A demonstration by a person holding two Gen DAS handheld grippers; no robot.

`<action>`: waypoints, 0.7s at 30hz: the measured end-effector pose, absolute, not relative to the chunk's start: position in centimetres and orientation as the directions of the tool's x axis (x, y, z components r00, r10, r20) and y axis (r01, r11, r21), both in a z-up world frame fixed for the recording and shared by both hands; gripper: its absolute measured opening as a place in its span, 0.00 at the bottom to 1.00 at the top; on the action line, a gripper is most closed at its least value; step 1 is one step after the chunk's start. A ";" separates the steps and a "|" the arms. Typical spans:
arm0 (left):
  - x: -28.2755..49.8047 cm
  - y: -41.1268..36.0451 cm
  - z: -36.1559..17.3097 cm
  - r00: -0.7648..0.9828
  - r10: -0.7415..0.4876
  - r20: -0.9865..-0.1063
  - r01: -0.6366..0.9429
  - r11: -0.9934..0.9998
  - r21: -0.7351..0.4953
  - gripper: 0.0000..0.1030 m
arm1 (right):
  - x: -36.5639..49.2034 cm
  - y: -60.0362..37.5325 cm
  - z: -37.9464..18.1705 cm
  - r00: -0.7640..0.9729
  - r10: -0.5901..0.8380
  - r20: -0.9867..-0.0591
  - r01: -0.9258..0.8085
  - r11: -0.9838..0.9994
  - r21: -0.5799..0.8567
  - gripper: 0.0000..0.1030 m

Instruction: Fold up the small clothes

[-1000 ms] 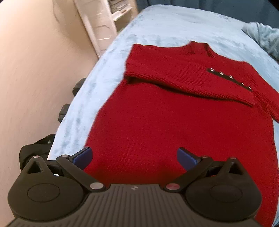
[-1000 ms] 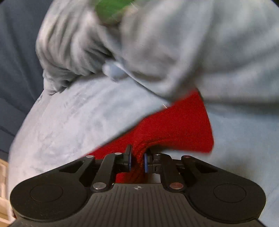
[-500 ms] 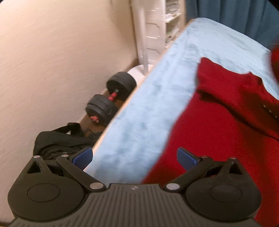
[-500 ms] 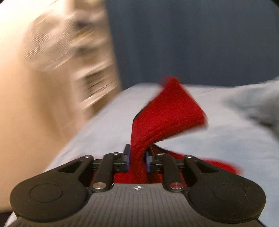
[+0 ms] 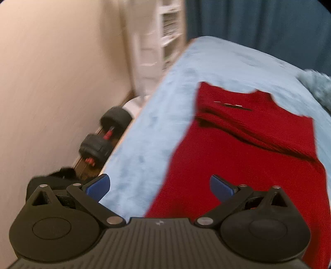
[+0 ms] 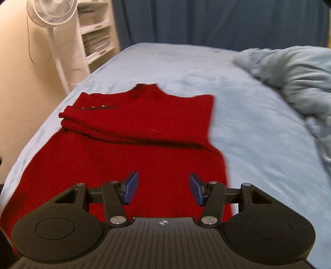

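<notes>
Bed (image 6: 258,128), covered in a light blue sheet, fills most of both views. A rumpled blue-grey blanket (image 6: 293,70) is heaped at its far right. Red sweater (image 6: 132,132) lies flat on the near left part of the bed, neckline toward the far end, both sleeves folded across the chest; a short row of metal buttons (image 6: 94,107) shows on the upper sleeve at far left. A white standing fan (image 6: 49,12) and white shelves (image 6: 97,37) stand against the wall beyond the bed's left side. A black dumbbell (image 5: 105,136) lies on the floor there.

Right gripper (image 6: 163,189): jaws have just been opening, now spread, nothing between them, above the sweater's near part. Left gripper (image 5: 159,188): jaws spread wide, empty, over the sweater's left edge.
</notes>
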State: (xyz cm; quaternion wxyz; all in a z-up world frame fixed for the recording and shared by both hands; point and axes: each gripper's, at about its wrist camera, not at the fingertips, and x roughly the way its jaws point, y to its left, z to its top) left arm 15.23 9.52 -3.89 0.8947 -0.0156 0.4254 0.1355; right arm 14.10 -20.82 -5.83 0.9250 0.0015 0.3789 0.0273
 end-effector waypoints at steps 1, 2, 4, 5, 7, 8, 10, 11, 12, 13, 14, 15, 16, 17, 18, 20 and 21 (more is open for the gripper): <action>14.7 8.3 -3.5 0.606 0.224 -0.763 -0.227 0.968 0.104 1.00 | 12.5 -20.8 -5.4 0.713 0.042 -0.700 -0.045 0.999 0.014 0.56; 14.1 7.2 -3.2 0.609 0.219 -0.762 -0.200 0.972 0.120 1.00 | 11.0 -20.7 -5.2 0.713 0.035 -0.700 -0.042 0.999 0.007 0.56; 12.7 5.7 -2.8 0.616 0.211 -0.759 -0.169 0.976 0.135 1.00 | 8.7 -20.5 -4.7 0.713 0.040 -0.700 -0.038 0.999 0.019 0.57; 11.9 5.1 -2.5 0.618 0.201 -0.760 -0.155 0.979 0.133 1.00 | 7.6 -20.4 -4.5 0.713 0.046 -0.699 -0.037 0.999 0.028 0.57; 10.6 4.4 -2.3 0.616 0.176 -0.768 -0.137 0.984 0.116 1.00 | 6.0 -19.8 -4.1 0.718 0.053 -0.694 -0.034 0.999 0.041 0.57; 9.8 4.2 -2.2 0.615 0.164 -0.771 -0.129 0.986 0.106 1.00 | 5.2 -20.0 -3.8 0.718 0.060 -0.693 -0.037 0.998 0.048 0.57; 8.4 3.7 -2.0 0.615 0.151 -0.774 -0.118 0.988 0.099 1.00 | 3.6 -19.8 -3.4 0.724 0.072 -0.687 -0.048 0.997 0.054 0.57; 7.9 3.5 -1.9 0.615 0.150 -0.774 -0.114 0.988 0.101 1.00 | 2.9 -19.7 -3.3 0.728 0.076 -0.682 -0.055 0.997 0.052 0.57; 7.3 3.4 -1.8 0.615 0.150 -0.774 -0.111 0.988 0.104 1.00 | 2.3 -19.6 -3.1 0.732 0.075 -0.677 -0.060 0.997 0.046 0.57; 6.9 3.3 -1.7 0.614 0.148 -0.775 -0.106 0.989 0.104 1.00 | 1.7 -19.5 -3.0 0.737 0.073 -0.672 -0.061 0.997 0.041 0.57; 6.5 3.2 -1.7 0.611 0.142 -0.779 -0.101 0.990 0.101 1.00 | 1.2 -19.3 -2.9 0.741 0.072 -0.668 -0.062 0.997 0.038 0.57; 6.2 3.0 -1.7 0.606 0.132 -0.784 -0.093 0.991 0.094 1.00 | 0.7 -19.2 -2.7 0.744 0.075 -0.664 -0.067 0.997 0.038 0.57; 6.0 2.9 -1.7 0.602 0.120 -0.790 -0.085 0.993 0.086 1.00 | 0.3 -19.1 -2.6 0.747 0.079 -0.661 -0.073 0.997 0.036 0.57; 5.7 2.7 -1.8 0.598 0.111 -0.793 -0.077 0.994 0.081 1.00 | 0.0 -19.0 -2.5 0.749 0.079 -0.657 -0.077 0.996 0.032 0.57; 5.5 2.6 -1.8 0.597 0.105 -0.795 -0.072 0.994 0.078 1.00 | -0.3 -18.9 -2.4 0.752 0.080 -0.655 -0.081 0.996 0.029 0.57; 5.2 2.3 -1.9 0.590 0.098 -0.801 -0.064 0.995 0.075 1.00 | -0.6 -18.9 -2.2 0.756 0.077 -0.650 -0.079 0.997 0.027 0.57; 5.1 2.2 -1.9 0.587 0.093 -0.804 -0.062 0.996 0.070 1.00 | -0.8 -18.9 -2.2 0.758 0.076 -0.647 -0.076 0.997 0.028 0.57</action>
